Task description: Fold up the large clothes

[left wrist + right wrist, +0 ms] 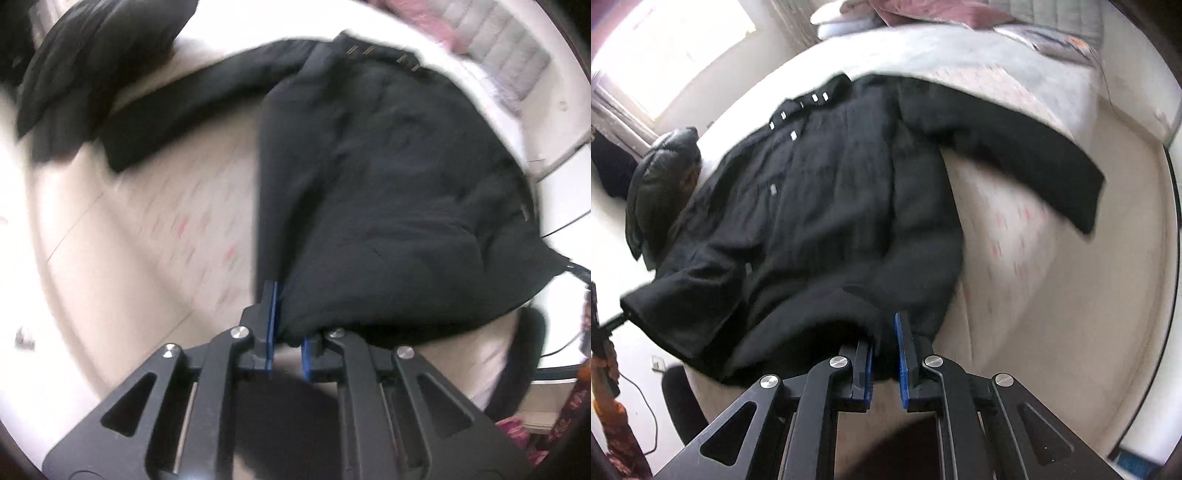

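Black coat (827, 206) spread across the bed (1034, 258), front up with metal snaps showing, one sleeve (1027, 162) flung out over the patterned sheet. Left gripper (286, 325) clamped on the coat's hem edge, blue pads (272, 314) pinching dark fabric. Right gripper (884, 350) likewise pinching the hem, cloth bunched between its pads. Second dark garment (661, 184) heaped beside the coat's far sleeve. Both views motion-blurred.
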A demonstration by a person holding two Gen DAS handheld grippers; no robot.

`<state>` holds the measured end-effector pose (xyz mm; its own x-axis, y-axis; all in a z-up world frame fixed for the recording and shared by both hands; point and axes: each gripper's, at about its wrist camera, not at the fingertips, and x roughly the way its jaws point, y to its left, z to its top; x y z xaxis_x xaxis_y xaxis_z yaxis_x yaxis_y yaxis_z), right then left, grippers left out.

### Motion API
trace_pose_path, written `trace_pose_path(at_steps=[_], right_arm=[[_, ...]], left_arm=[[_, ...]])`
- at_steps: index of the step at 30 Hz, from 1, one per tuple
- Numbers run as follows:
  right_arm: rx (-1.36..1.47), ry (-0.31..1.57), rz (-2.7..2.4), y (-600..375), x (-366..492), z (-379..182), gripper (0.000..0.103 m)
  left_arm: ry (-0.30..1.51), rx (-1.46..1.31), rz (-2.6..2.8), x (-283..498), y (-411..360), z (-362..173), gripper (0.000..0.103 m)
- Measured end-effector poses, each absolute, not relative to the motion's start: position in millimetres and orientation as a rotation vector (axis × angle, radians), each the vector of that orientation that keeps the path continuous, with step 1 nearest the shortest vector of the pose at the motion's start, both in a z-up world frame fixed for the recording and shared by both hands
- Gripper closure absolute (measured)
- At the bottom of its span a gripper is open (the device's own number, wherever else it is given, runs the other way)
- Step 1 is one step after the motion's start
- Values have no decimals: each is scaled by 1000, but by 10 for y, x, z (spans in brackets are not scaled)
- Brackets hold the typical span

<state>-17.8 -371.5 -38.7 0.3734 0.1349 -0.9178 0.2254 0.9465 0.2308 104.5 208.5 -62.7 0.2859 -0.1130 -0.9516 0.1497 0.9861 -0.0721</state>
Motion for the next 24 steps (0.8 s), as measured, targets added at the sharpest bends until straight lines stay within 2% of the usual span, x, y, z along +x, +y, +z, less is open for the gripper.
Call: trace_pose_path(at_steps=[4, 6, 7, 8, 9, 10, 11, 17, 24], right_arm=[[353, 1240, -116, -3789, -455, -503, 87], [388, 1260, -140, -3857, -497, -474, 78], [402, 1246, -149, -3880, -511, -429, 74], [406, 1233, -152, -3883, -522, -387, 65], [410, 1211, -150, -3872, -507, -327, 53], [412, 1197, -146, -3849, -501, -290, 48], [415, 1180, -141, -3806, -467, -263, 43], [394, 1179, 40, -3161, -269, -300, 42], [474, 1301, 359, -2098, 97, -879, 42]], left_arm=[[1333, 45, -80, 747, 2412, -815, 91], [1317, 31, -58, 688, 2512, -762, 85], [1291, 14, -51, 682, 2552, -707, 70], [1270, -1, -52, 689, 2565, -670, 48], [1248, -17, -58, 706, 2563, -638, 39], [1231, -31, -68, 704, 2557, -628, 33], [1216, -49, -87, 739, 2536, -616, 33], [1204, -132, -128, 951, 2403, -715, 33], [1191, -122, -198, 886, 2289, -707, 33]])
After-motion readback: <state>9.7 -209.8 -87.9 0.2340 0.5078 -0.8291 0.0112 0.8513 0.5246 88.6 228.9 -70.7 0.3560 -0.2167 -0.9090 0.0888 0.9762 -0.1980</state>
